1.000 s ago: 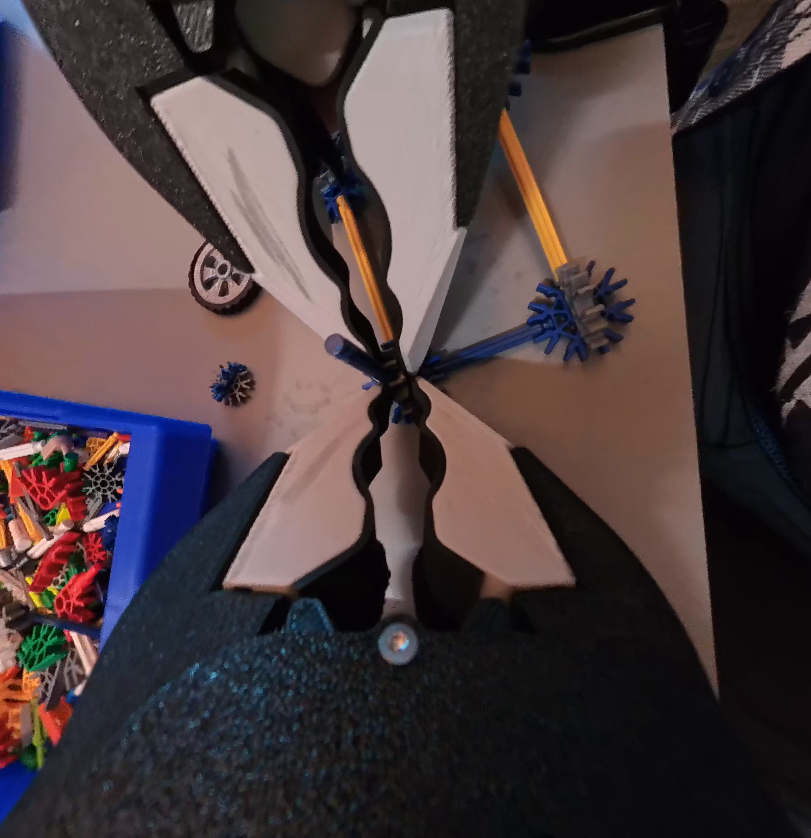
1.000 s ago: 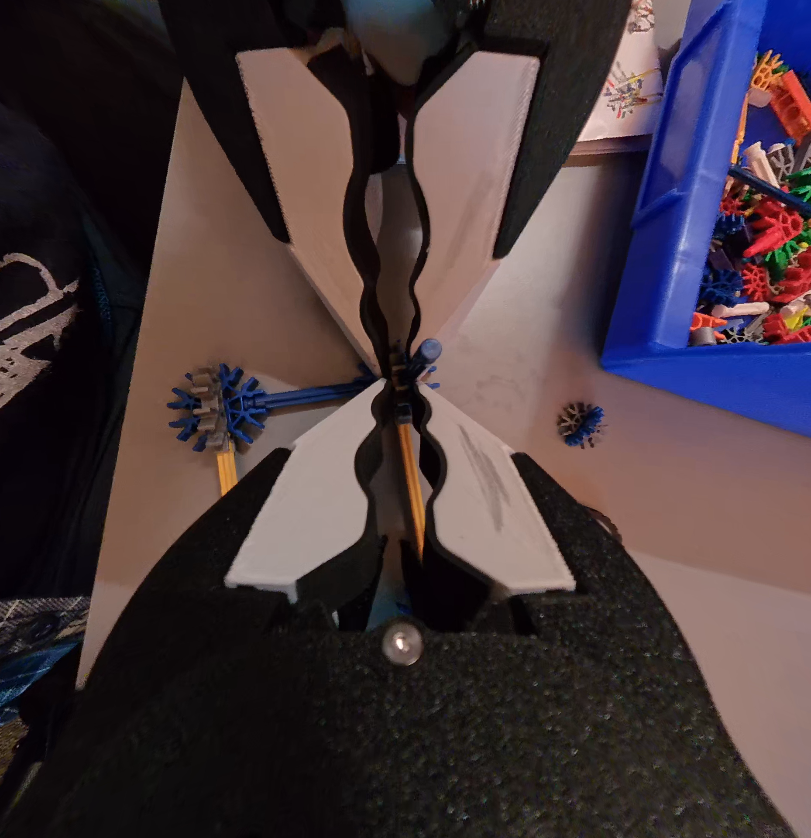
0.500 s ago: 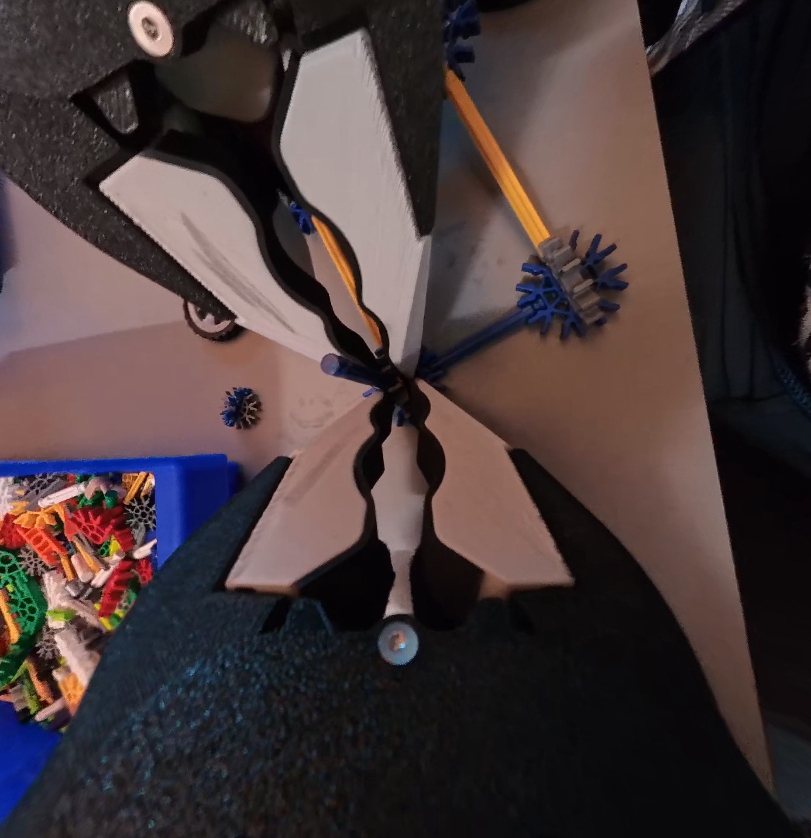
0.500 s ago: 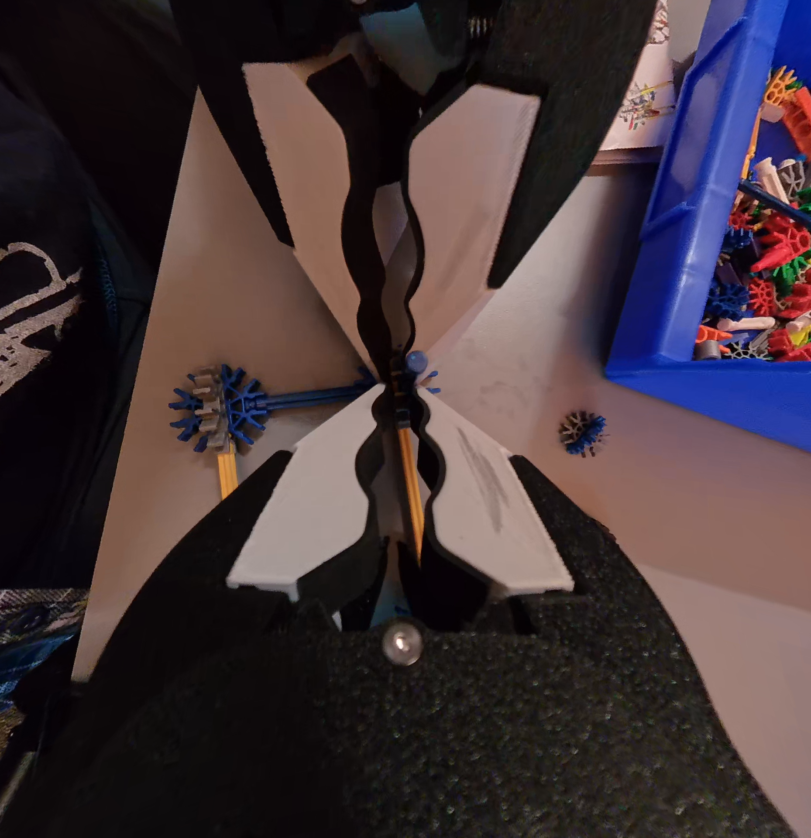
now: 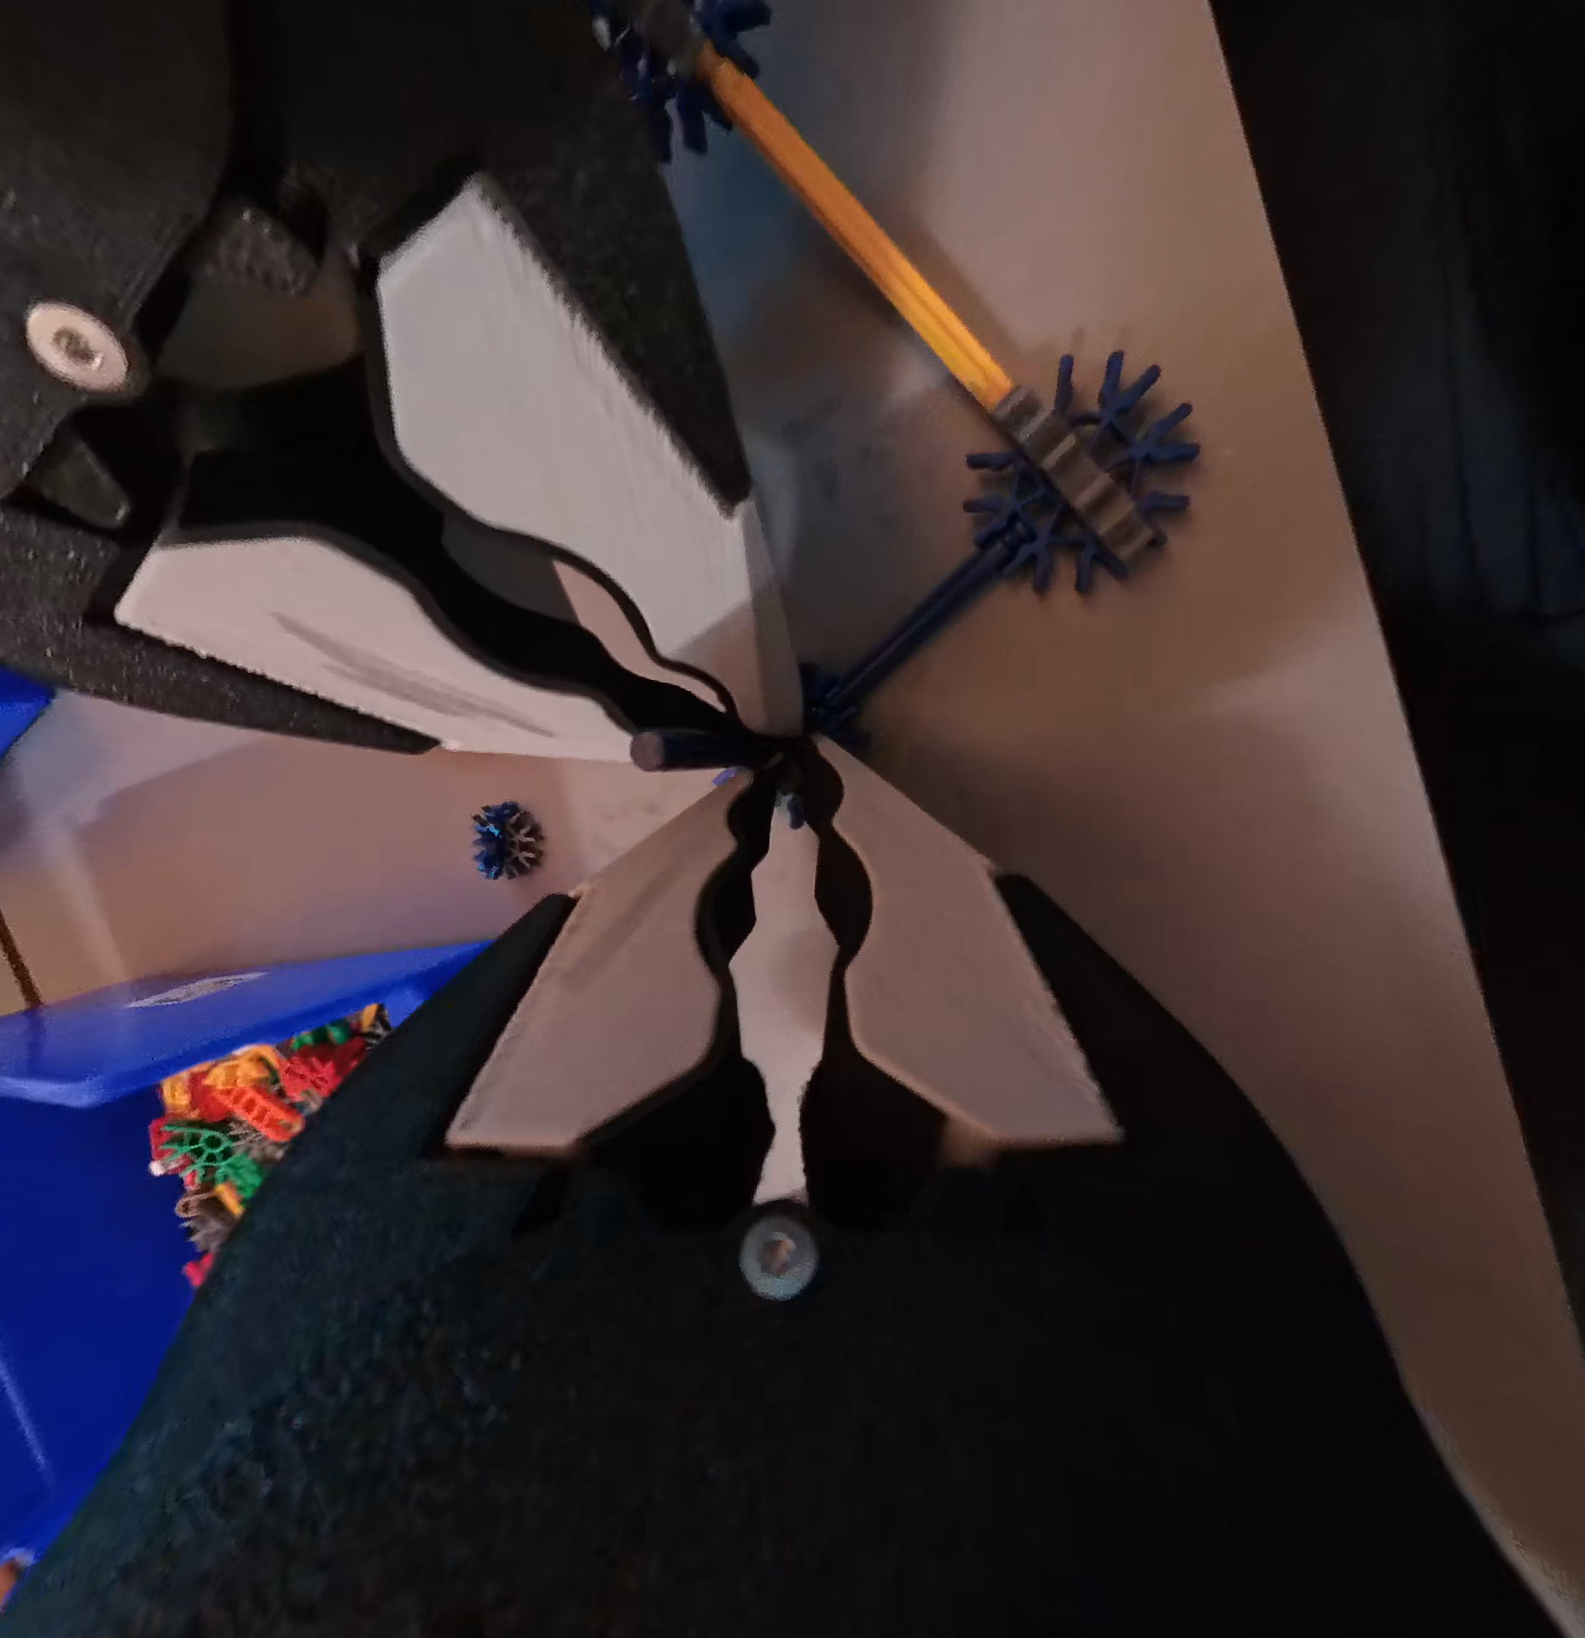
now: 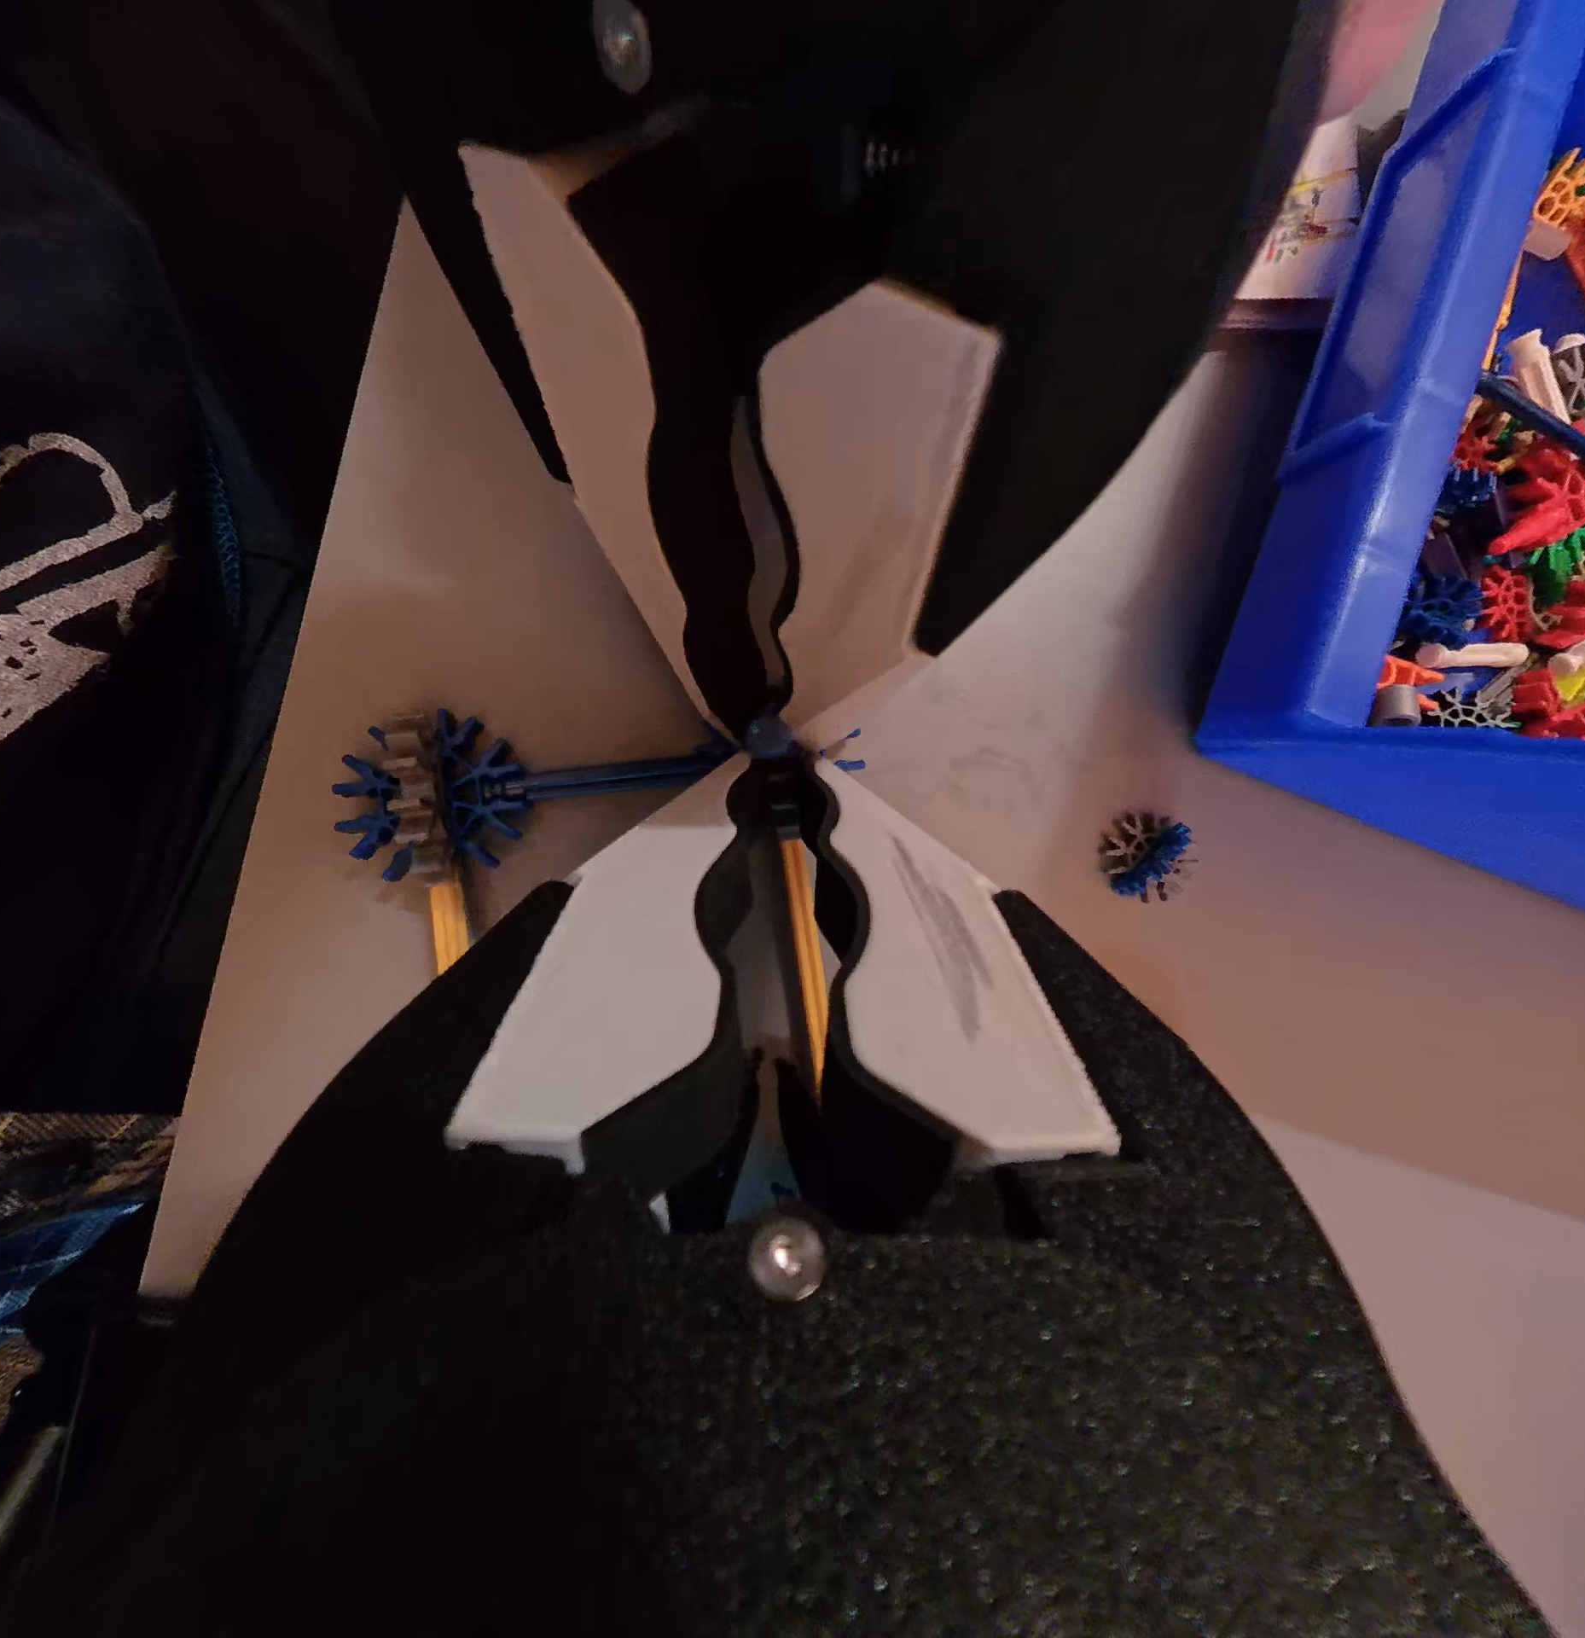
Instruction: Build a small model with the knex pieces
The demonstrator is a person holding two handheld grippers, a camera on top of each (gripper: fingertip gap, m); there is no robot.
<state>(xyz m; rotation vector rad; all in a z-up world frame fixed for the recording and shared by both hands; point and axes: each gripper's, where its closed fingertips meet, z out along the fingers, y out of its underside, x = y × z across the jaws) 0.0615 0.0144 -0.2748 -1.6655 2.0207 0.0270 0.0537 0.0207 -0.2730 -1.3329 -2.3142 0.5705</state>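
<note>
A toy-rod frame of blue rods (image 5: 913,620), yellow rods (image 5: 860,230) and blue snowflake connectors around a grey gear (image 5: 1081,479) is held over the beige table (image 5: 1126,886). My left gripper (image 5: 784,780) is shut on the blue connector at the frame's corner. My right gripper (image 6: 776,780) meets it tip to tip and is shut on a yellow rod (image 6: 802,931) that runs back between its fingers. A short blue rod stub (image 6: 765,736) sticks out at the joint. The gear (image 6: 417,798) shows to the left in the right wrist view.
A loose blue and grey connector (image 5: 508,840) lies on the table, also in the right wrist view (image 6: 1143,855). A blue bin (image 6: 1303,532) of many coloured pieces stands beside it, and shows in the left wrist view (image 5: 151,1037). A person's dark clothing (image 6: 80,532) borders the table edge. Left and right tips are no more than a few centimetres apart.
Both grippers stay shut at the same joint. The two have turned relative to each other: the right gripper swings left in the left view, and the blue stub now points at the right camera.
</note>
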